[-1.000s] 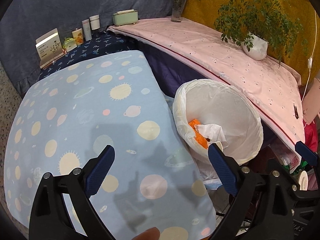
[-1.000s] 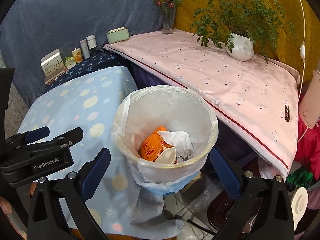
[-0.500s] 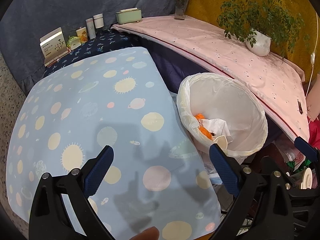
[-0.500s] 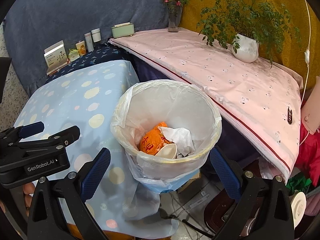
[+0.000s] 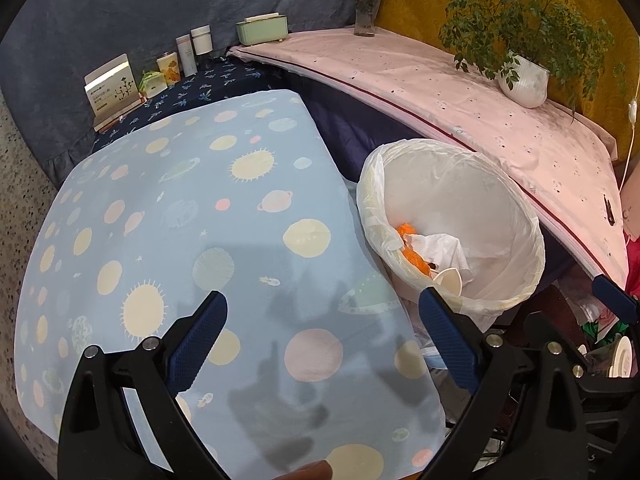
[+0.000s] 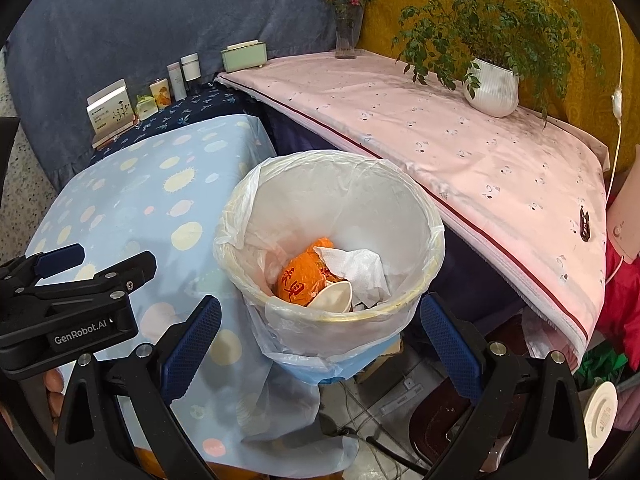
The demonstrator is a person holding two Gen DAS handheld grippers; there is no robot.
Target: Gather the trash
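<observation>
My gripper pads [image 6: 192, 344] are blue. I see a pale blue cloth [image 5: 168, 216] with yellow suns, a pink cloth [image 6: 460, 152], an orange wrapper [image 6: 298, 280] under white tissue [image 6: 356, 266].

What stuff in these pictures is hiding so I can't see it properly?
- Bottom of the trash bin, right wrist view: orange bag, tissue and cup cover it.
- Orange bag, left wrist view: the bin's near rim hides most of it.
- Print on the card, left wrist view: too small.
- Floor clutter, both views: tongs block it.
</observation>
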